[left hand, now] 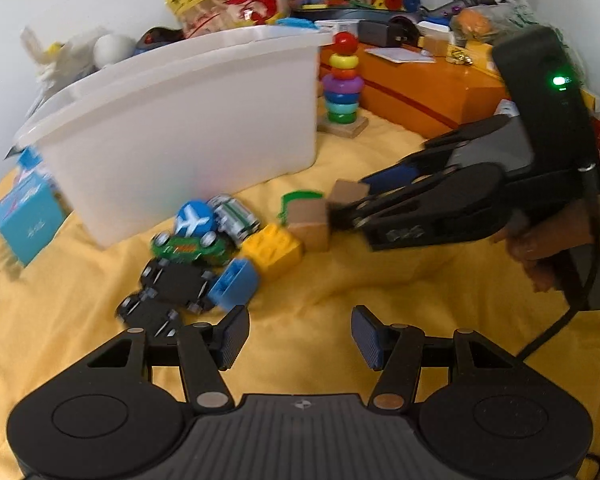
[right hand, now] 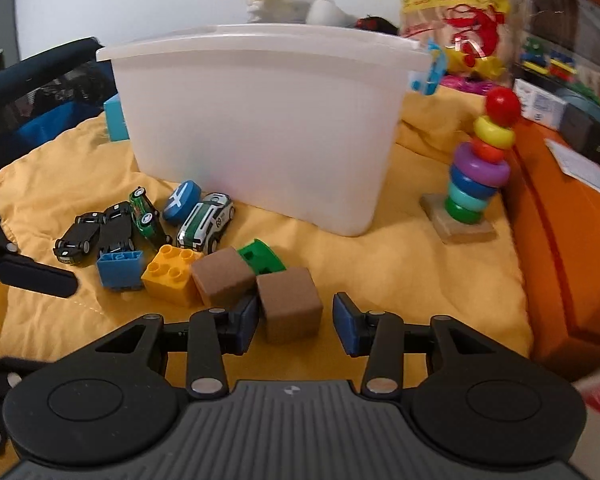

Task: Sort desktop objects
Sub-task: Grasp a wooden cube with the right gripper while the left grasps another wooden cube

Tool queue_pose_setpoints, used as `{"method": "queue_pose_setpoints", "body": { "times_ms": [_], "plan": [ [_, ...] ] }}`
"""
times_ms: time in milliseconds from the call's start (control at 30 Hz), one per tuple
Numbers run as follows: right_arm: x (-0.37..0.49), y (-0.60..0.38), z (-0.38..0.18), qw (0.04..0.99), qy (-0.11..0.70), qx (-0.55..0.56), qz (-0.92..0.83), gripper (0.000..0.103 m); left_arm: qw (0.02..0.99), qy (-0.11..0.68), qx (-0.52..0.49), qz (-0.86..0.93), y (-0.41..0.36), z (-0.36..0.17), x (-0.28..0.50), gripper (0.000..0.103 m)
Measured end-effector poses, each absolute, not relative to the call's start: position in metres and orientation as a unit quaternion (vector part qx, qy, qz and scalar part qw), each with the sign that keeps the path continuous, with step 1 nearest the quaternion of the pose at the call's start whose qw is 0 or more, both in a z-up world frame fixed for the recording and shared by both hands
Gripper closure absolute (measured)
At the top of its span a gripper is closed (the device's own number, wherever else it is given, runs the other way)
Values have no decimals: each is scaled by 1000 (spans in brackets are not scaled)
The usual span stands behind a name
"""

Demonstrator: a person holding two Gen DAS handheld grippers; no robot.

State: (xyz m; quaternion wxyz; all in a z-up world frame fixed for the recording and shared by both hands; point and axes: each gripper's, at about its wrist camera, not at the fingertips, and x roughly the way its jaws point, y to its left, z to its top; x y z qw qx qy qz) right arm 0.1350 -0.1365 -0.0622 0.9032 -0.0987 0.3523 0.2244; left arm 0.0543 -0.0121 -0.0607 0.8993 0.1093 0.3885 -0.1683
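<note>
— What's the right gripper (right hand: 294,322) up to?

— Its fingers are spread, one on each side of a brown cube (right hand: 289,304) that sits on the yellow cloth (right hand: 400,280). The left pad (right hand: 246,322) looks right against the cube's side; the right pad (right hand: 350,324) stands a little apart from it. Nothing is pinched.

— Anything else near those fingers?

— Just ahead and to the left of the left pad is a second brown cube (right hand: 222,280), with a green plastic piece (right hand: 262,260) behind the pair. Further left come a yellow brick (right hand: 172,276) and a blue brick (right hand: 120,270), then the toy cars: two black cars (right hand: 96,236), a green car (right hand: 146,216) and a white-and-green car (right hand: 208,226), plus a blue disc (right hand: 182,202). Straight beyond all that stands the white bin (right hand: 260,120). Off past the right finger is a ring stacker (right hand: 478,168), beside an orange box (right hand: 560,240).

— And the left gripper (left hand: 300,334)?

— Fingers wide apart, holding nothing, over bare cloth. The black cars (left hand: 168,292) and the blue brick (left hand: 236,280) lie just beyond its left fingertip. From its view the right gripper (left hand: 340,208) reaches in from the right, held by a hand (left hand: 540,248), its tips at the cubes (left hand: 310,220).
</note>
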Motion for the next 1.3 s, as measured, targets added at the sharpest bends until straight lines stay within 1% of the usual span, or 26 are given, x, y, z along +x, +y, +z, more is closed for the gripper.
{"method": "queue_pose_setpoints", "body": {
  "times_ms": [167,233,333,433,500,533,567,733,833,967,1133,1300],
  "plan": [
    [127,-143,-60,896,370,-85,228,68,903,374,116,-176,-27,-60,71,43],
    [114,-155,-61,898,376,-73,217,70,904,368,123,-180,-33,-60,77,43],
    [95,-169,-63,896,386,-56,211,70,906,351,155,-180,-44,-60,89,43],
    [77,-172,-63,896,385,-62,213,70,902,349,175,-184,-51,-64,107,43],
    [70,-174,-63,897,385,-53,209,70,897,358,176,-190,-54,-69,118,52],
    [67,-174,-63,898,385,-50,207,70,895,362,169,-198,-53,-70,122,67],
    [65,-174,-63,899,384,-48,206,70,892,369,161,-203,-53,-71,125,70],
    [59,-172,-62,899,383,-47,207,70,892,369,141,-221,-48,-64,112,71],
    [57,-171,-57,898,384,-33,213,70,900,352,133,-218,-37,-49,85,70],
    [48,-158,-50,895,376,-38,239,70,906,362,105,-191,-6,-40,44,70],
    [37,-130,-46,890,355,-56,282,70,908,380,117,-134,23,-56,10,70],
    [38,-108,-58,882,360,-95,290,70,905,394,109,-118,31,-75,11,70]
  ]
}}
